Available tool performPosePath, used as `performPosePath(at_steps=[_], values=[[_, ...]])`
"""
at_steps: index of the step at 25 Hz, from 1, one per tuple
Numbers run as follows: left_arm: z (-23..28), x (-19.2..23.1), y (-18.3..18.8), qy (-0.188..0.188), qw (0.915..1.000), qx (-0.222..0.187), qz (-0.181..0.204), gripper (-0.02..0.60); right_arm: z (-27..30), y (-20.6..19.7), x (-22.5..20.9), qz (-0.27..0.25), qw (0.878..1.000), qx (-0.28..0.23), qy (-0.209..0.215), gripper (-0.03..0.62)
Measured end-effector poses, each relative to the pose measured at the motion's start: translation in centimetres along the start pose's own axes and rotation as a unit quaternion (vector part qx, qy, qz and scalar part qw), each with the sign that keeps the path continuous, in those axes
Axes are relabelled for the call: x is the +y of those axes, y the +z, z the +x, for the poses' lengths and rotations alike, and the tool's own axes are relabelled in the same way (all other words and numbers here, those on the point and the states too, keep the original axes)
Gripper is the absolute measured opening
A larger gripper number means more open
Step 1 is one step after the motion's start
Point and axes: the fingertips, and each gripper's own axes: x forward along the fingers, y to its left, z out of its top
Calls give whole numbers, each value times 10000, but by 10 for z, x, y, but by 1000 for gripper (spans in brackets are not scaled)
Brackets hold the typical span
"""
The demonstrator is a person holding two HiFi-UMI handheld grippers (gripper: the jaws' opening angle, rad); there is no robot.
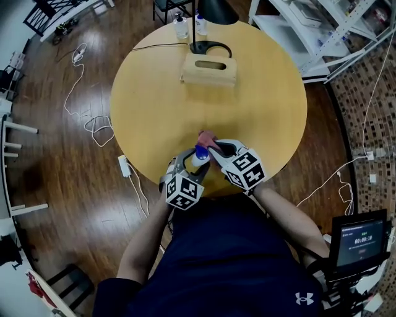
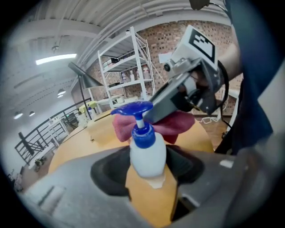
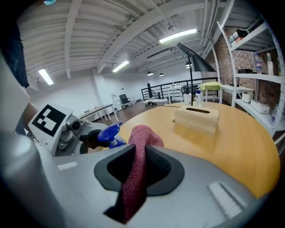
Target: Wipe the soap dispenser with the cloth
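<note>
My left gripper (image 1: 197, 162) is shut on the soap dispenser (image 2: 148, 156), a white bottle with a blue pump, with its pads against both sides of the body. The bottle stands upright at the near edge of the round wooden table (image 1: 154, 105). My right gripper (image 3: 138, 160) is shut on a dark red cloth (image 3: 140, 147), which hangs out ahead of and below the jaws. In the left gripper view the cloth (image 2: 178, 124) lies right behind the pump head, touching it. From the head view both grippers meet over the dispenser (image 1: 201, 155), the right one just beside it.
A wooden tissue box (image 1: 209, 69) and a black lamp (image 1: 210, 12) stand at the table's far side, with two small bottles (image 1: 180, 26) at the far edge. White shelving (image 1: 322, 31) stands at the back right. Cables (image 1: 93, 124) and a power strip (image 1: 125, 166) lie on the floor.
</note>
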Motion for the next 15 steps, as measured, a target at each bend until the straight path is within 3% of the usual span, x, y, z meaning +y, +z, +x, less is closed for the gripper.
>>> performPosePath(at_steps=[4,6,8,11,15], values=[[22,-3,15,31,9998,187,-8,252,-4,-2,-63,466,9982,210,-328,67],[27,-6,18,46,9997,228,-40,252,-20,1,-72,644,9973,63,-344,67],[25,-7,15,57,9997,218,-50,252,-34,8,-50,629,9979,-138,-38,67],[15,-1,8,78,9997,209,-69,252,-30,3,1,283,9981,22,541,67],[10,0,8,151,9994,256,-150,252,-13,-6,-4,255,9992,113,294,67]])
